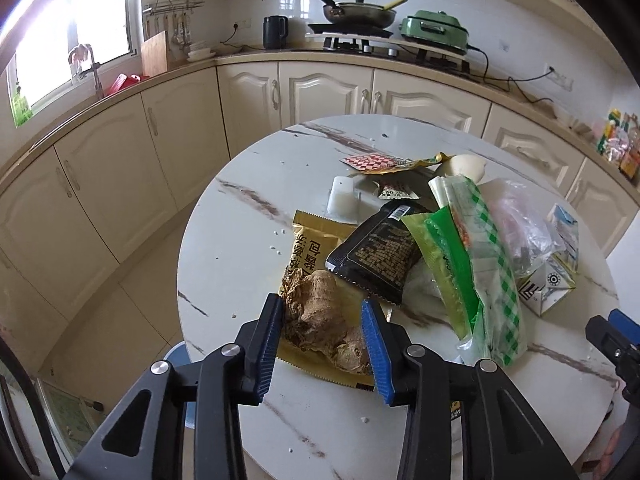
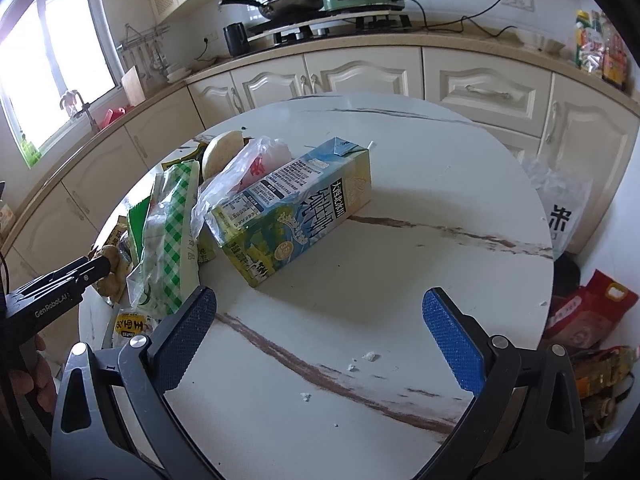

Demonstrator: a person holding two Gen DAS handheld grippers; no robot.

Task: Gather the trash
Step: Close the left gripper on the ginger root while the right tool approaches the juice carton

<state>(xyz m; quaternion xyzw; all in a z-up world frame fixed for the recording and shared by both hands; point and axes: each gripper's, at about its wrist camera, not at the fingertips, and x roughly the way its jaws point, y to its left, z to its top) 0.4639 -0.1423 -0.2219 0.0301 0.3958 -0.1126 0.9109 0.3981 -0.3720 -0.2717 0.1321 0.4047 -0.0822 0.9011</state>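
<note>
A knobbly brown ginger root (image 1: 316, 320) lies on a gold wrapper (image 1: 316, 236) near the front of the round marble table (image 1: 248, 208). My left gripper (image 1: 321, 303) is shut on it, a blue pad pressing on each side. Just beyond lie a black packet (image 1: 380, 252), a green checked bag (image 1: 488, 280), a clear plastic bag (image 1: 520, 220) and a lying milk carton (image 2: 296, 216). My right gripper (image 2: 319, 300) stands open over bare table in front of the carton, nothing between its fingers. From the right wrist view, the left gripper (image 2: 96, 264) shows at the far left on the ginger (image 2: 114, 276).
More wrappers and a white tub (image 1: 342, 200) lie at the table's far side. Crumbs (image 2: 370, 357) dot the marble. Cream cabinets (image 1: 320, 92) and a counter with stove and pan run behind. A white bag (image 2: 560, 204) and a red sack (image 2: 588, 312) sit on the floor to the right.
</note>
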